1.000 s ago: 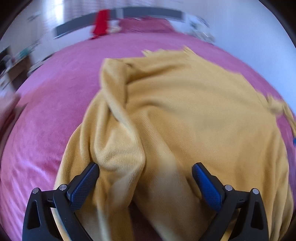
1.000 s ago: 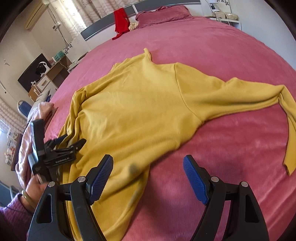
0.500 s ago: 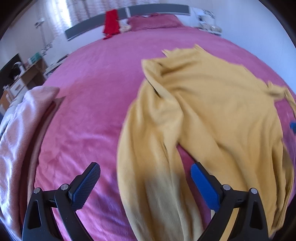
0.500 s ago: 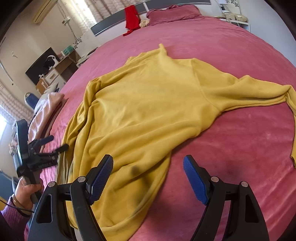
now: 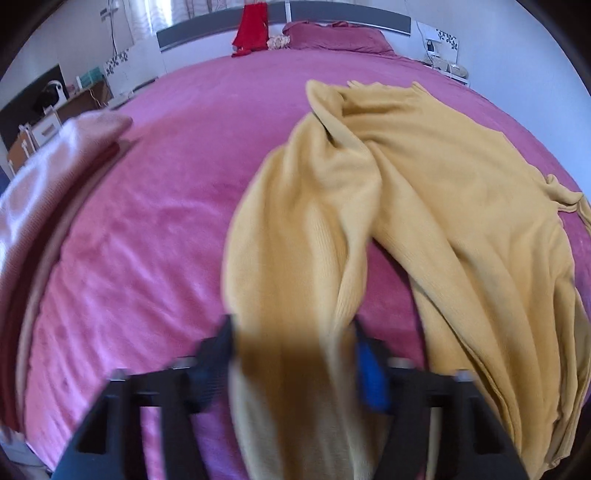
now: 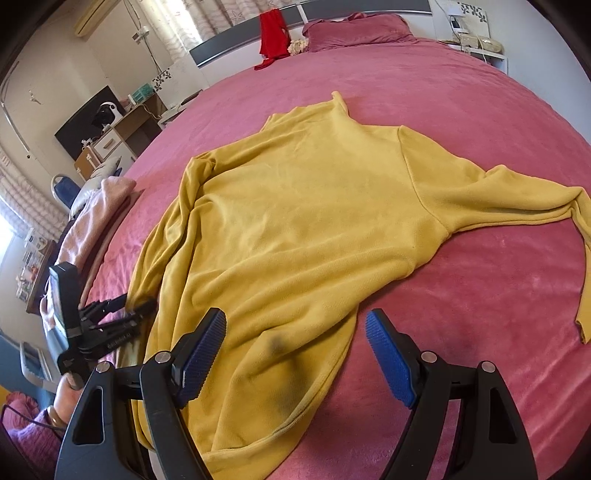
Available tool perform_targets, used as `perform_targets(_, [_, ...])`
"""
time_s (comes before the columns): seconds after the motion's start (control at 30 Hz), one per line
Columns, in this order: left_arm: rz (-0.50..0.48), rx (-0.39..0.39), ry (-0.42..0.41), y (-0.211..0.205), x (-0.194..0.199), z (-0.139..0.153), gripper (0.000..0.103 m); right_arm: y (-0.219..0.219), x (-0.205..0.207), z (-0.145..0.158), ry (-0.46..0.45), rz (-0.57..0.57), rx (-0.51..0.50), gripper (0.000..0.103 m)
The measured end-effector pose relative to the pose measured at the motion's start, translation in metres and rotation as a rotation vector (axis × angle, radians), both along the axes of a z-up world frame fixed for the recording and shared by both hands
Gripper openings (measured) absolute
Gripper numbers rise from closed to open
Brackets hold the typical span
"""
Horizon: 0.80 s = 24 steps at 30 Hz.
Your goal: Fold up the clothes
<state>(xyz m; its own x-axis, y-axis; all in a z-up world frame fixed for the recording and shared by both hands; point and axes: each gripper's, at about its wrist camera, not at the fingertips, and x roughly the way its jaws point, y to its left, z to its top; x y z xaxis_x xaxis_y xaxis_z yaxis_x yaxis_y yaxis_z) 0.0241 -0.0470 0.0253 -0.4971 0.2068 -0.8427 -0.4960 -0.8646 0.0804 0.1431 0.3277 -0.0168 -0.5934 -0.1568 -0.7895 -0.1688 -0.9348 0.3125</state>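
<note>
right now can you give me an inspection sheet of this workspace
surface: pink bedspread, lightly rumpled
job's things: yellow sweater spread flat, one sleeve out to the side
clutter: folded pale pink pile at the bed edge; red garment by the headboard
grippers: left gripper jaws closing on the sweater's near sleeve; right gripper open over the hem
cables: cord at the person's wrist
surroundings: dresser, curtains
</note>
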Motion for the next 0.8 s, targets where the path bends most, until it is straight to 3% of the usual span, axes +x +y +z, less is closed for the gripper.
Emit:
perform_targets(0.13, [0.052,0.057,-0.002,-0.024,-0.031,0.016,0.029,-0.001,-0.001,-0.002,-0.008,0.0,-0.007,0.079])
perform_targets(0.23, [0.114,0.078,0.063,-0.052,-0.064,0.047,0.027,-0.002,-0.003,-0.005,-0.02,0.008,0.005,0.079])
perform_targets(0.33, [0.215,0.086,0.124,-0.088,-0.108,0.077,0.027,0.0,-0.007,-0.01,-0.032,0.003,0.002,0.079])
perform_targets(0.47, [0.311,0.08,0.111,-0.128,-0.168,0.084,0.034,0.001,-0.013,-0.015,-0.047,-0.001,0.006,0.079])
perform_targets(0.53, [0.296,0.04,0.08,-0.126,-0.19,0.071,0.037,0.003,-0.016,-0.019,-0.056,0.0,0.009,0.079])
perform_targets(0.67, [0.267,0.066,-0.124,-0.127,-0.227,0.028,0.038,0.016,-0.02,-0.027,-0.068,-0.027,-0.036,0.079])
perform_targets(0.73, [0.304,0.143,-0.164,-0.143,-0.23,0.024,0.038,0.027,-0.014,-0.025,-0.064,-0.05,-0.052,0.079])
perform_targets(0.8, [0.359,0.321,-0.207,-0.172,-0.228,0.029,0.038,0.039,-0.004,-0.021,-0.061,-0.067,-0.056,0.079])
